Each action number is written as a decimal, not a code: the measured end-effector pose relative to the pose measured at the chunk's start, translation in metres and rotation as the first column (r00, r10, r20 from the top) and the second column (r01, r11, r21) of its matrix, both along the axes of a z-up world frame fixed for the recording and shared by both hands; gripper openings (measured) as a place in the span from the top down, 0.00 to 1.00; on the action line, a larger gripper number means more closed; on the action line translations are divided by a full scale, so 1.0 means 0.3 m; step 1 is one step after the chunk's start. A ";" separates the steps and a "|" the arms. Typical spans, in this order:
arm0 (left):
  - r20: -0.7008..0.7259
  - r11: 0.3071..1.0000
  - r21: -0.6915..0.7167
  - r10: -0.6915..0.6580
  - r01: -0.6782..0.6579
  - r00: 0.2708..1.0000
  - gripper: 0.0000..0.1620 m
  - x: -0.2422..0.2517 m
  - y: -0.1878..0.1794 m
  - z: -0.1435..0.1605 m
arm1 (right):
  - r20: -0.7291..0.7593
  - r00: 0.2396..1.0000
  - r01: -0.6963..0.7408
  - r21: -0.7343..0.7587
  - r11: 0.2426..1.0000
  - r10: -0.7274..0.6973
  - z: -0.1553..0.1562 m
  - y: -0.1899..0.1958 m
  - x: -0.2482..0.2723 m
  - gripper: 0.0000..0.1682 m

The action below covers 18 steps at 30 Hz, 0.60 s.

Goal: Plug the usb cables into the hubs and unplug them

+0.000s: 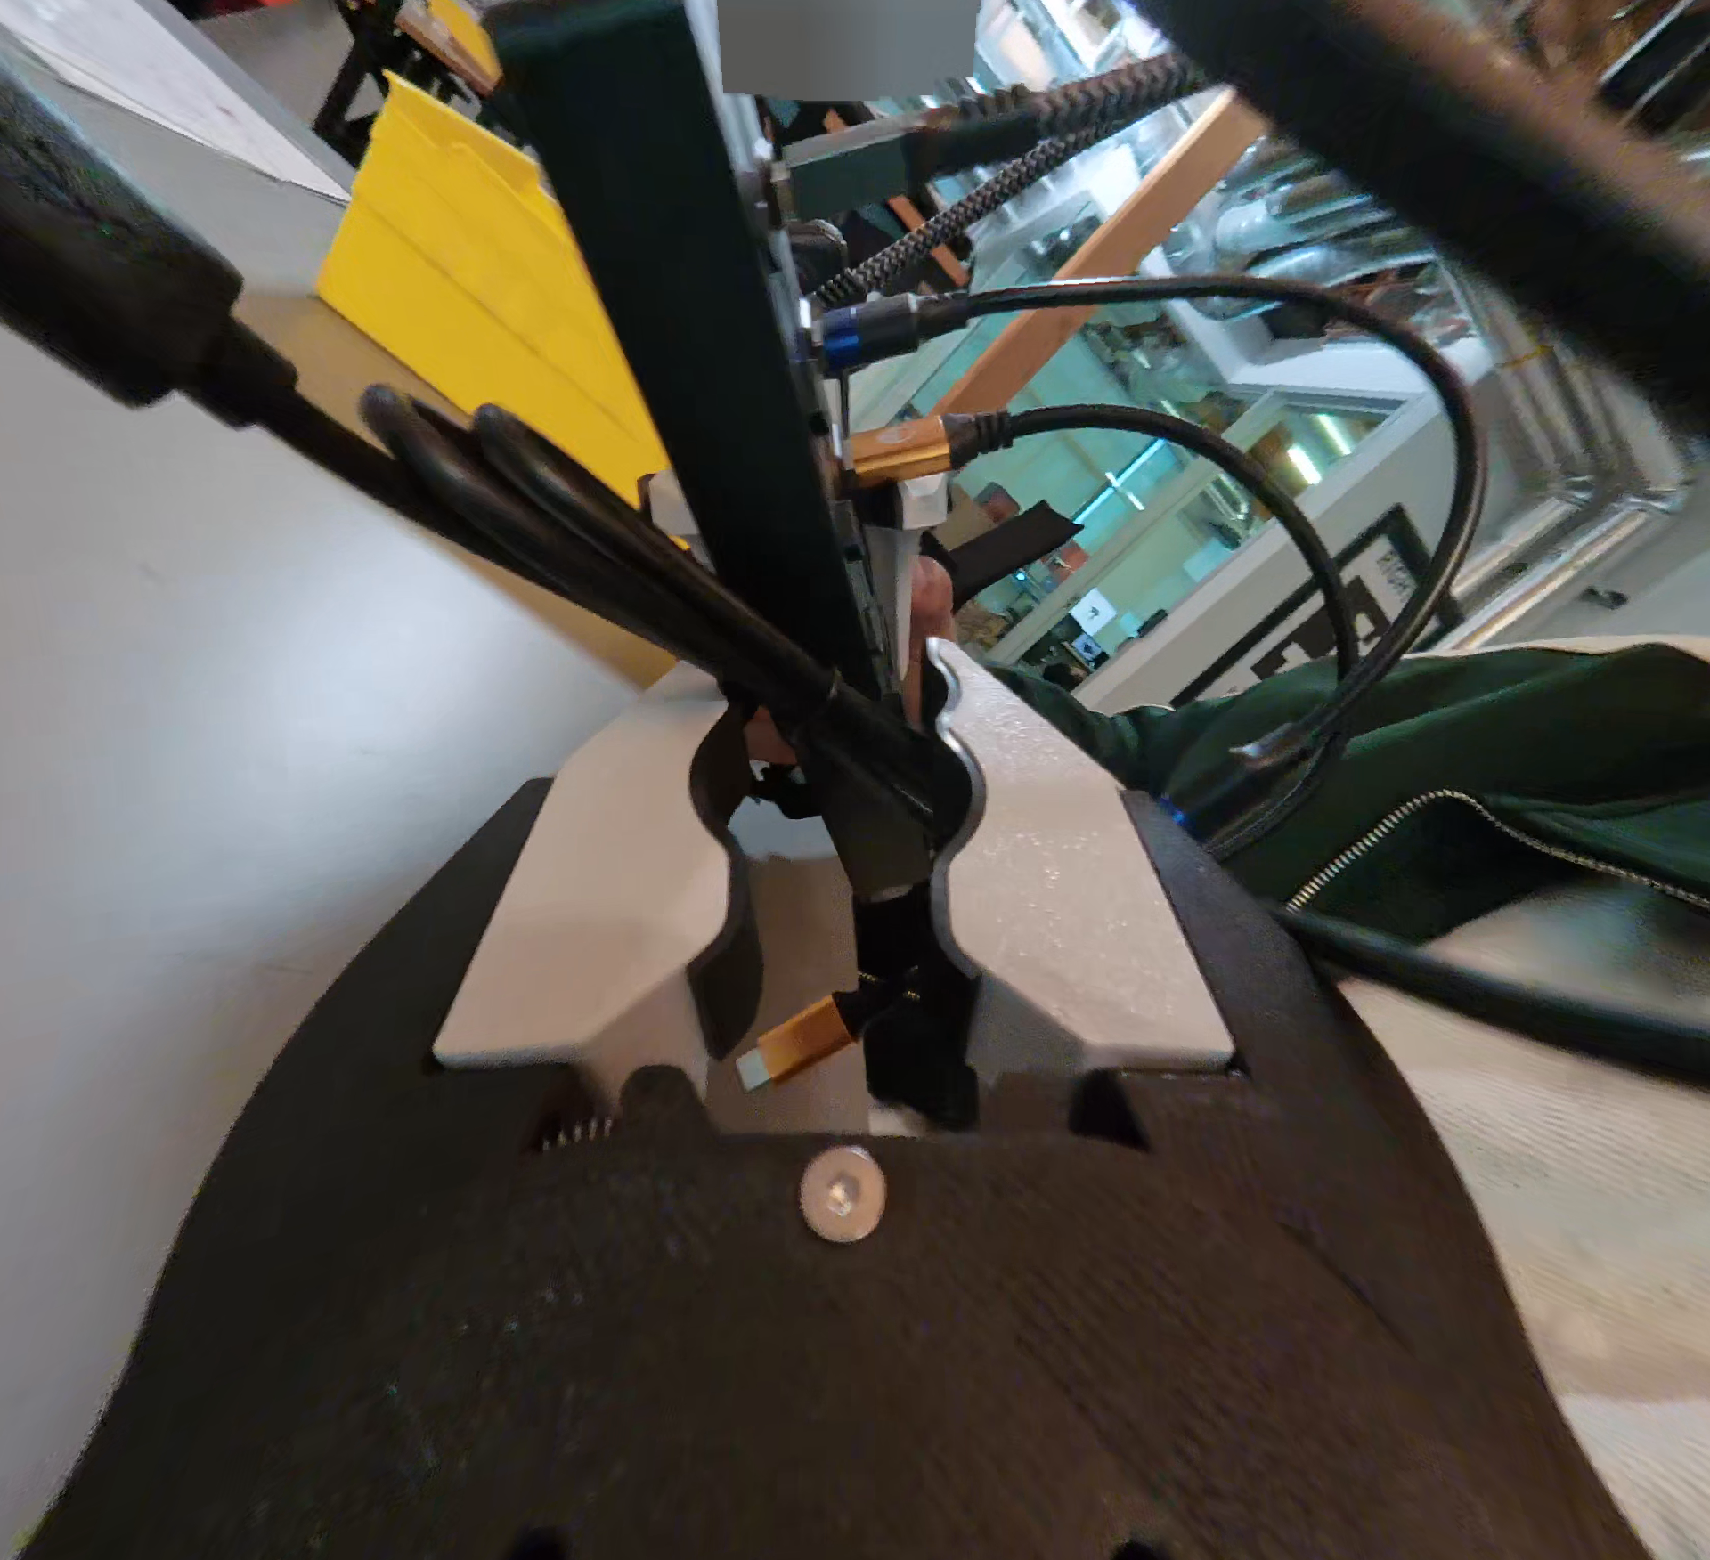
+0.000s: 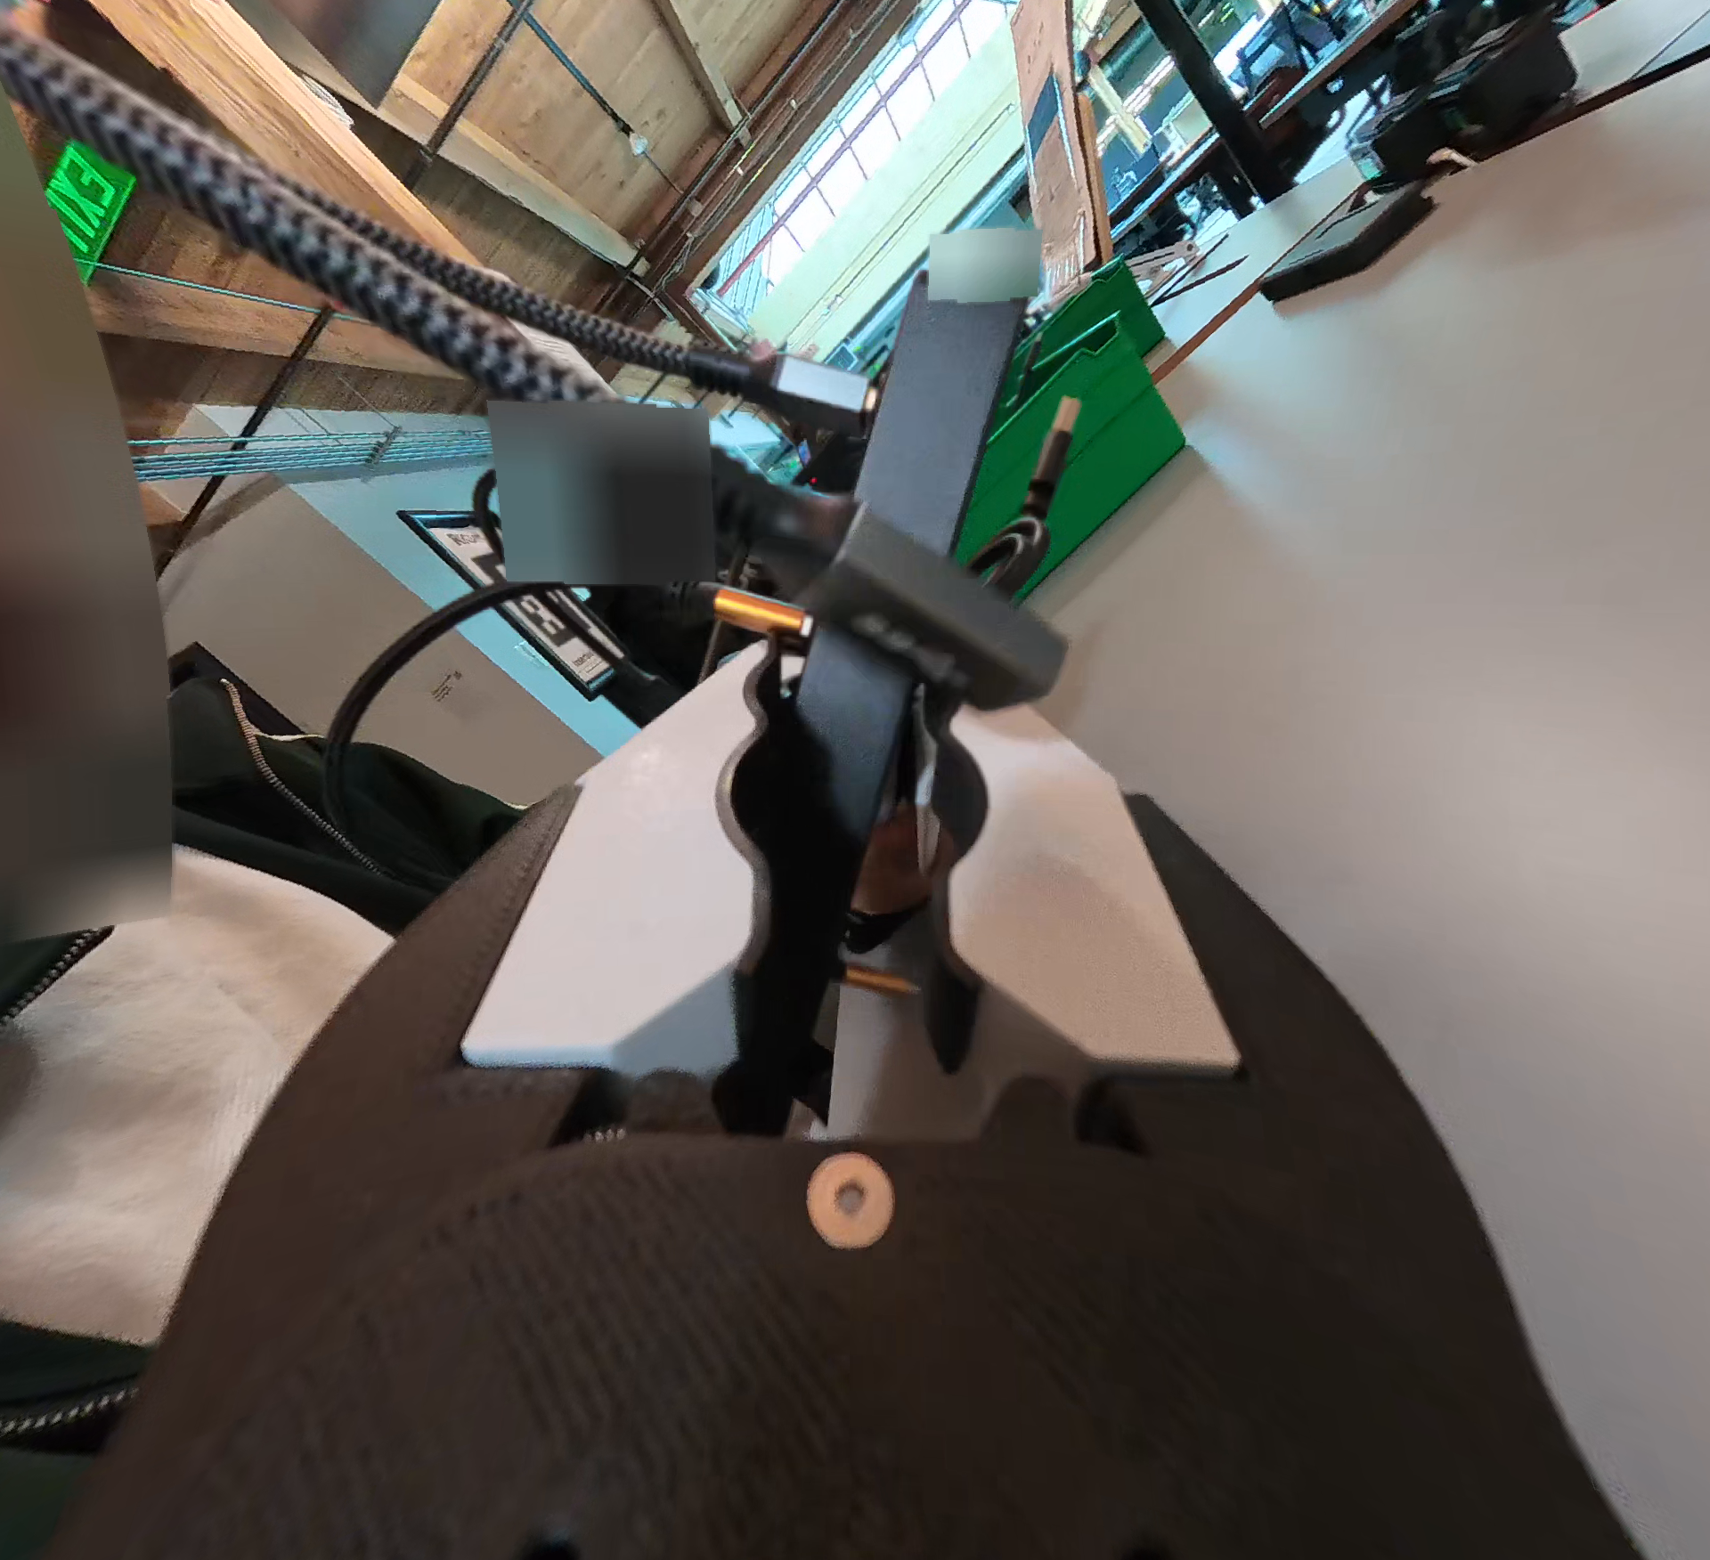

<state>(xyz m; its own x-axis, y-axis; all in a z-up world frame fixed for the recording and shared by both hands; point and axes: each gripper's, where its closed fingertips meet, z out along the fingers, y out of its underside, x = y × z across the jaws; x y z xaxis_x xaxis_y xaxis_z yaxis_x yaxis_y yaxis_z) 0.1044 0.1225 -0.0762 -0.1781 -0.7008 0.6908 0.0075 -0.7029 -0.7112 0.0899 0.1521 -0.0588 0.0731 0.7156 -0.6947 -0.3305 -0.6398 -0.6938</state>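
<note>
In the left wrist view, a yellow bin [image 1: 463, 257] sits at the upper left. The left gripper [image 1: 837, 762] is in the lower middle, pinching a bunch of black cables [image 1: 592, 526]. Above it, in the middle, stands the dark hub [image 1: 666, 313]. On the hub's right side, a braided cable [image 1: 981, 220], a blue plug [image 1: 865, 331] and a gold plug [image 1: 902, 452] are all pushed in. A loose gold plug [image 1: 800, 1044] hangs low between the fingers.

In the right wrist view, the braided cable [image 2: 370, 257] runs in from the upper left. The right gripper [image 2: 856, 715] in the middle is pinching the bottom of the hub [image 2: 925, 442]. A green bin [image 2: 1083, 442] sits to the right.

I think the next job is pulling a plug out. To do it well, hold the hub very still and pull straight, with no wiggling or twisting.
</note>
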 end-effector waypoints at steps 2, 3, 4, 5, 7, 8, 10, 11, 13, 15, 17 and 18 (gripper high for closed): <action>-0.010 0.999 0.016 0.028 -0.028 1.000 0.87 -0.004 0.017 -0.006 | 0.005 1.000 0.002 0.005 1.000 -0.002 -0.001 0.002 0.001 0.83; -0.014 0.999 0.029 0.039 -0.038 0.999 0.87 -0.007 0.023 -0.007 | 0.012 1.000 -0.004 0.007 1.000 0.004 -0.002 0.000 -0.002 0.82; -0.015 0.998 0.047 0.035 -0.034 0.999 0.87 -0.010 0.020 -0.006 | 0.020 1.000 -0.011 0.009 1.000 0.011 -0.003 -0.002 -0.003 0.82; -0.017 0.998 0.052 0.021 -0.020 1.000 0.87 -0.011 0.015 -0.004 | 0.031 0.999 -0.014 0.011 1.000 0.013 -0.006 -0.002 -0.004 0.80; -0.012 0.998 0.056 0.005 -0.004 1.000 0.87 -0.010 0.006 0.001 | 0.053 0.998 -0.021 0.019 1.000 0.020 -0.010 -0.003 -0.003 0.73; -0.010 0.998 0.055 0.001 -0.001 1.000 0.87 -0.009 0.003 0.002 | 0.065 0.998 -0.021 0.020 1.000 0.019 -0.013 -0.002 -0.002 0.72; -0.006 0.999 0.045 -0.023 0.024 1.000 0.87 -0.009 -0.006 0.003 | 0.086 0.996 -0.025 0.006 1.000 0.024 -0.025 0.002 0.001 0.66; -0.004 0.998 0.039 -0.038 0.039 0.999 0.87 -0.009 -0.012 0.003 | 0.089 0.995 -0.036 -0.015 0.999 0.037 -0.034 0.002 0.000 0.62; 0.009 0.996 0.009 -0.085 0.085 0.996 0.87 -0.008 -0.031 0.007 | 0.061 0.994 -0.083 -0.063 0.995 0.087 -0.045 -0.007 -0.007 0.54; 0.040 0.988 -0.047 -0.144 0.146 0.989 0.87 -0.007 -0.052 0.014 | -0.007 0.989 -0.150 -0.102 0.983 0.150 -0.041 -0.027 -0.021 0.52; 0.078 0.974 -0.096 -0.196 0.203 0.977 0.87 -0.005 -0.076 0.025 | -0.093 0.975 -0.214 -0.131 0.968 0.203 -0.024 -0.048 -0.038 0.51; 0.098 0.962 -0.123 -0.234 0.245 0.967 0.87 -0.004 -0.094 0.031 | -0.140 0.961 -0.255 -0.136 0.957 0.236 -0.012 -0.062 -0.046 0.52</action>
<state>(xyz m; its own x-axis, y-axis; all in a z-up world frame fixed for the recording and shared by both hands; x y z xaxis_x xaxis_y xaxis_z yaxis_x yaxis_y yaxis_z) 0.1033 0.0944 -0.0668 -0.3888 -0.5338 0.7509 -0.1184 -0.7794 -0.6153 0.0761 0.1335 -0.0623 -0.1832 0.5865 -0.7889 -0.2253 -0.8062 -0.5471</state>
